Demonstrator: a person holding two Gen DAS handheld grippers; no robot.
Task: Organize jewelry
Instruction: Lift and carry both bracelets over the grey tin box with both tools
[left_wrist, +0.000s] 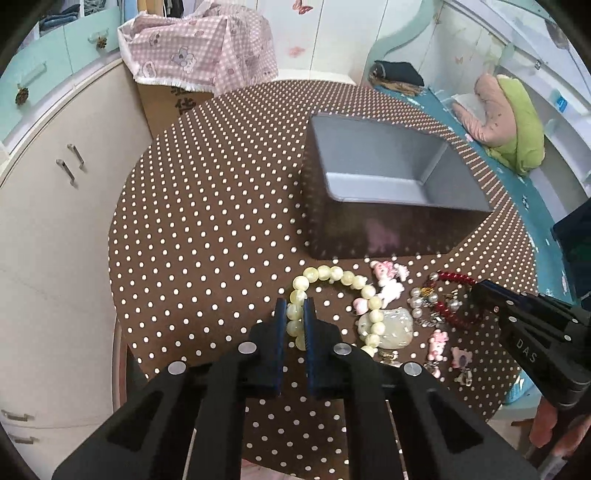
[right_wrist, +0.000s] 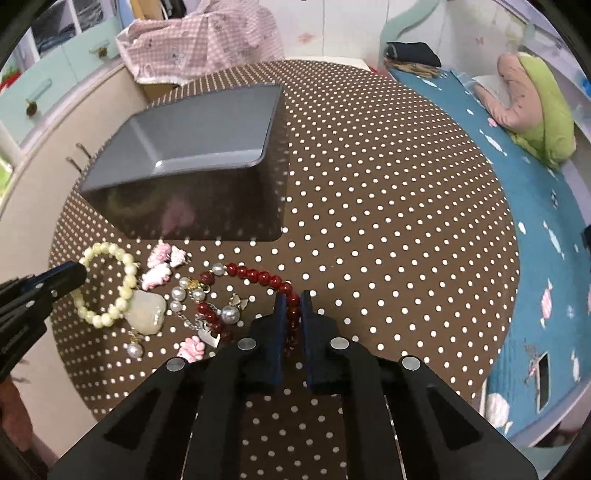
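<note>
A pale green bead bracelet (left_wrist: 334, 275) lies on the dotted table; my left gripper (left_wrist: 295, 306) is shut on its left side. It also shows in the right wrist view (right_wrist: 110, 288). A dark red bead bracelet (right_wrist: 258, 277) lies to the right, and my right gripper (right_wrist: 293, 301) is shut on its right end. In the left wrist view the red bracelet (left_wrist: 452, 278) meets the right gripper (left_wrist: 480, 291). An open grey box (left_wrist: 388, 177) stands behind the jewelry, empty inside; it also shows in the right wrist view (right_wrist: 199, 125).
Pink charms (left_wrist: 388, 280), pearl pieces (right_wrist: 184, 297), a translucent pendant (right_wrist: 146, 312) and small earrings lie between the two bracelets. The round table (left_wrist: 221, 221) has a brown cloth with white dots. A cabinet (left_wrist: 55, 221) stands left, a blue bed (right_wrist: 535, 221) right.
</note>
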